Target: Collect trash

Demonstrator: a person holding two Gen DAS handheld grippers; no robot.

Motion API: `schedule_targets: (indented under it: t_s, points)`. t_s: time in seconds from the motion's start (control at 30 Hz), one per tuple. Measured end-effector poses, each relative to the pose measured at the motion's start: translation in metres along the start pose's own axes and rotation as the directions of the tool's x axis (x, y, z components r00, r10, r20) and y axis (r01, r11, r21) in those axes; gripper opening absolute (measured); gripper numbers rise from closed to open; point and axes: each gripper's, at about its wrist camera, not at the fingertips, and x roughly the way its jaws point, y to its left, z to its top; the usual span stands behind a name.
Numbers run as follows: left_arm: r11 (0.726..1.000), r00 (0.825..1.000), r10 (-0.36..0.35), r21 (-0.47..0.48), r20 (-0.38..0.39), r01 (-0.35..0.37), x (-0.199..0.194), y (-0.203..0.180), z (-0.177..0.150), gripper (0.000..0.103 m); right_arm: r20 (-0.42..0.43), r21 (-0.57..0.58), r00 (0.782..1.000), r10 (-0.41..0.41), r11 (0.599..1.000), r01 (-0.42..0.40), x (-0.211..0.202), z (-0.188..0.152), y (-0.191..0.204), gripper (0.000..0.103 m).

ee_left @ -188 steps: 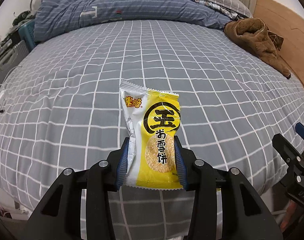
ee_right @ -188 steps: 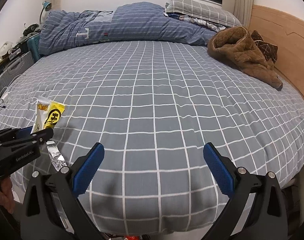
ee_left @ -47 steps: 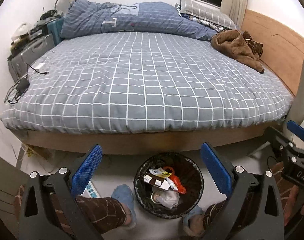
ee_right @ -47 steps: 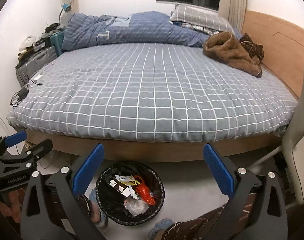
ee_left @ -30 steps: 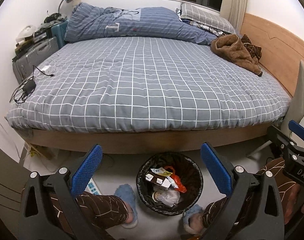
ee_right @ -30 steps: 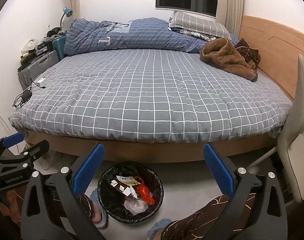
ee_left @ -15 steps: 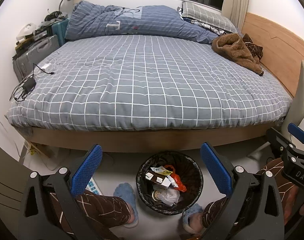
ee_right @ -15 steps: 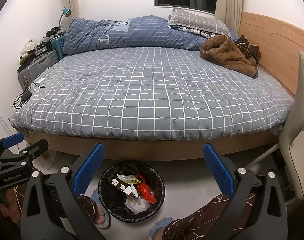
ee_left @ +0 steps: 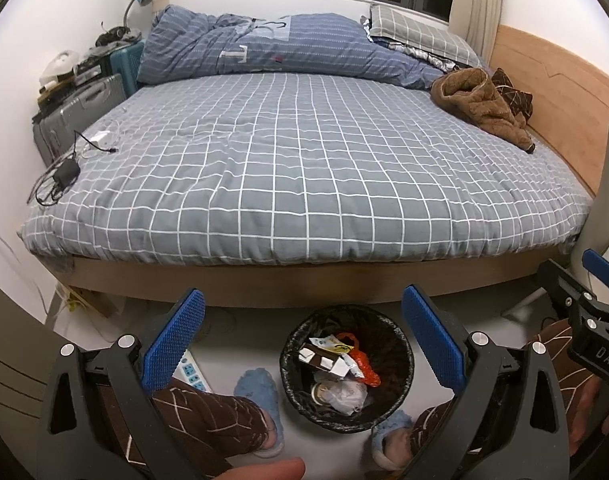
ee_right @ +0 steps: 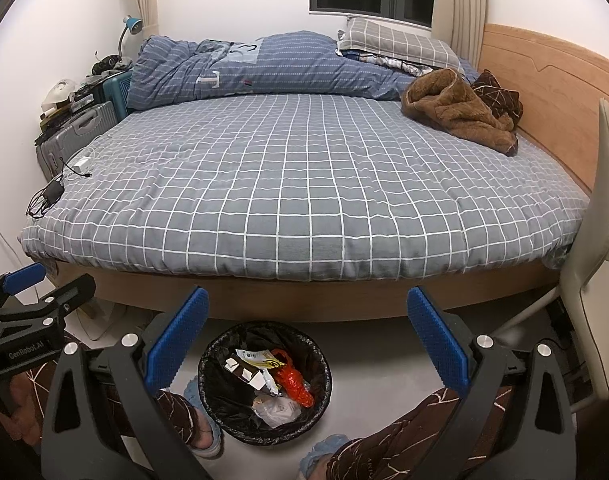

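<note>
A black-lined trash bin (ee_left: 396, 364) stands on the floor in front of the bed; it also shows in the right wrist view (ee_right: 220, 380). Inside lie wrappers, among them the yellow snack packet (ee_right: 258, 356), an orange bag (ee_right: 292, 380) and crumpled white paper (ee_left: 346, 394). My left gripper (ee_left: 302, 336) is open and empty, above and just behind the bin. My right gripper (ee_right: 306, 336) is open and empty, above the bin's right side. Each gripper shows at the edge of the other's view.
The bed with a grey checked cover (ee_left: 304, 168) fills the middle. A brown garment (ee_right: 456, 118) and a blue duvet (ee_right: 244, 68) lie at its far end. Cables and a charger (ee_left: 64, 172) lie on its left edge. Suitcases (ee_left: 76, 116) stand left, a chair (ee_right: 600, 240) right. My legs and blue slippers (ee_left: 260, 394) flank the bin.
Earlier my left gripper held the yellow snack packet over the bed; now the packet lies in the bin and the gripper is open. Over the last second both views shifted only slightly.
</note>
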Motion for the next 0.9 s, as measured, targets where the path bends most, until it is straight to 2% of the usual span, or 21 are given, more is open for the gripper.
schedule_targets:
  t_s: [0.2, 0.9]
  points:
    - [1.0, 1.0, 0.019, 0.002, 0.005, -0.019, 0.001, 0.001, 0.0, 0.097, -0.001, -0.009, 1.0, 0.001, 1.0, -0.001, 0.0, -0.001, 0.003, 0.095]
    - [1.0, 1.0, 0.0, 0.016, 0.012, 0.0, 0.007, -0.005, 0.001, 0.097, -0.008, 0.005, 1.0, 0.018, 1.0, -0.018, 0.005, -0.002, 0.013, 0.095]
